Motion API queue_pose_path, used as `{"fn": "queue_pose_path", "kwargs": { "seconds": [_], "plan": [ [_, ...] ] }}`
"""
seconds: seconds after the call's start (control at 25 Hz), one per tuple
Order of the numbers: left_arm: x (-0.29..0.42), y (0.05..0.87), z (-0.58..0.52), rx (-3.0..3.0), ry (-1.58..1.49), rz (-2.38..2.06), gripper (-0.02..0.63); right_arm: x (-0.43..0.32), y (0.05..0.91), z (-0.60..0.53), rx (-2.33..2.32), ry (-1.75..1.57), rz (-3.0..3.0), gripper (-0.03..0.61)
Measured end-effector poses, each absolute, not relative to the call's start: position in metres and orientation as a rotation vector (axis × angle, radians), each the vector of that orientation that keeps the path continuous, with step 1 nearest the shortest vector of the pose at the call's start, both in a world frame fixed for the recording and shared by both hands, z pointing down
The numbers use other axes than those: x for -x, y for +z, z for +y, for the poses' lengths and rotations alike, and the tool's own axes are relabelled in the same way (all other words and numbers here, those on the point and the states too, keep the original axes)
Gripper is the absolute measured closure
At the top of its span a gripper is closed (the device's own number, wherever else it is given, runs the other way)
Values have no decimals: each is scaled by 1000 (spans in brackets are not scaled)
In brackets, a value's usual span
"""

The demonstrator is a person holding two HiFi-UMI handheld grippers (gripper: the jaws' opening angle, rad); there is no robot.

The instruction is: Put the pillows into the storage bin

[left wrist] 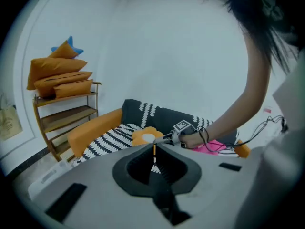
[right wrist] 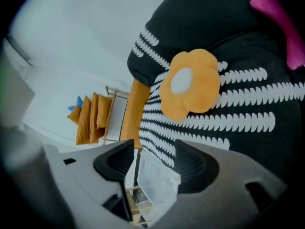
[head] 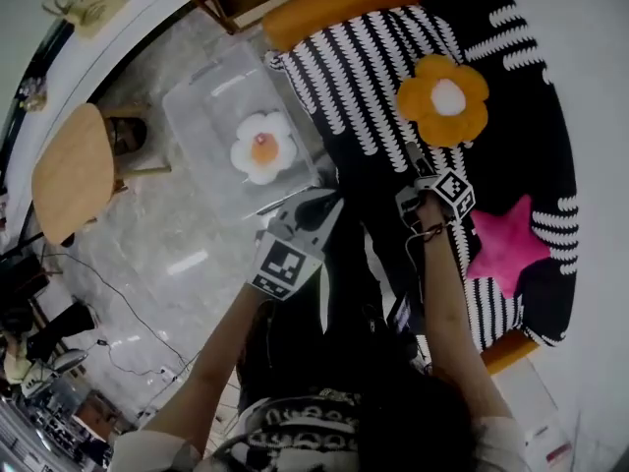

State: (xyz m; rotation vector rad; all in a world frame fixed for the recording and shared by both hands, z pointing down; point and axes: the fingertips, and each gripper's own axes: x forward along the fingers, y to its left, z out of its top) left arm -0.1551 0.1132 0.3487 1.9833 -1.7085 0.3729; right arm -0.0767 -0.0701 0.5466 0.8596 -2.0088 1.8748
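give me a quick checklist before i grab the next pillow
1. right tongs open and empty: ok
2. left tongs open: not ok, jaws together, nothing held
3. orange flower-shaped pillow lying uncovered on the black-and-white striped sofa, ahead of the right tongs: ok
4. clear plastic storage bin open, with room beside the white flower-shaped pillow: ok
5. pink star-shaped pillow on the sofa, nothing on top: ok

Your head camera looks steeply down on the sofa (head: pixel 359 82) and storage bin (head: pixel 192 101). Your left gripper view faces the sofa from farther off; the right gripper view, tilted, sits close. All share the orange flower pillow (head: pixel 442 98) (left wrist: pixel 147 136) (right wrist: pixel 189 82).
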Motion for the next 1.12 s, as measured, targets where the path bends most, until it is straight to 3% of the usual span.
{"fn": "queue_pose_path", "kwargs": {
  "seconds": [0.52, 0.92, 1.04, 1.12],
  "plan": [
    [197, 430, 23, -2123, 470, -1539, 601, 8, 640, -185, -1444, 2112, -1825, 288],
    [185, 494, 13, -2069, 500, -1493, 601, 0, 732, -218, -1425, 1860, -1738, 256],
    [175, 505, 19, -2064, 511, -1479, 601, 0, 740, -222, -1389, 1835, -1749, 303],
    [172, 510, 26, -2060, 541, -1474, 601, 4, 735, -219, -1346, 1873, -1782, 387]
  ]
}}
